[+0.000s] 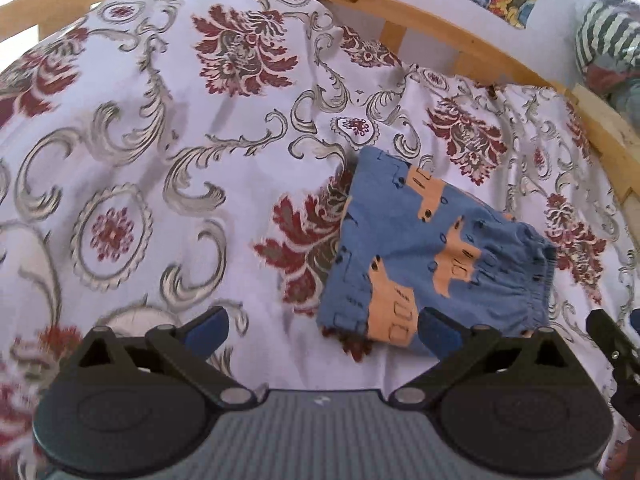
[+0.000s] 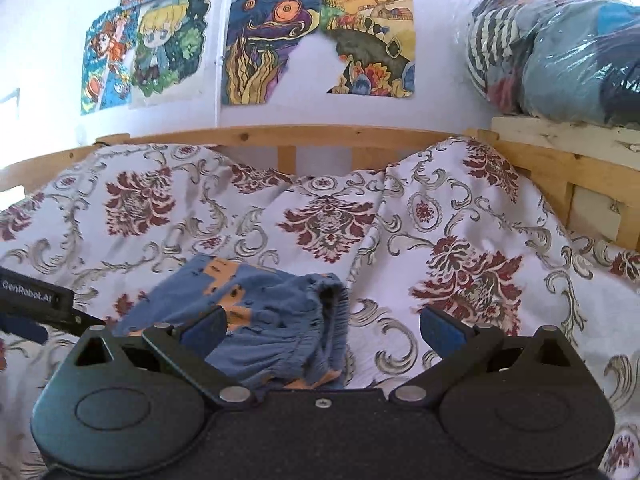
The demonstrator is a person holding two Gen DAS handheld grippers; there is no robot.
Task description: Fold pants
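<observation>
Pants (image 1: 436, 248), blue with orange print, lie folded into a compact bundle on the bed's floral bedspread (image 1: 168, 128). The elastic waistband faces the right side in the left wrist view. Left tongs (image 1: 322, 326): spread wide, nothing between the pads; right-hand pad sits just at the near edge of the bundle, contact uncertain. Right tongs (image 2: 322, 326): also spread wide and empty, hovering over the waistband end of the pants (image 2: 256, 312). Wooden bed rail (image 2: 320, 136) runs behind the bedspread. Coloured drawings (image 2: 272, 40) hang on the wall. A plastic bag of clothes (image 2: 560, 56) rests on a ledge at right.
</observation>
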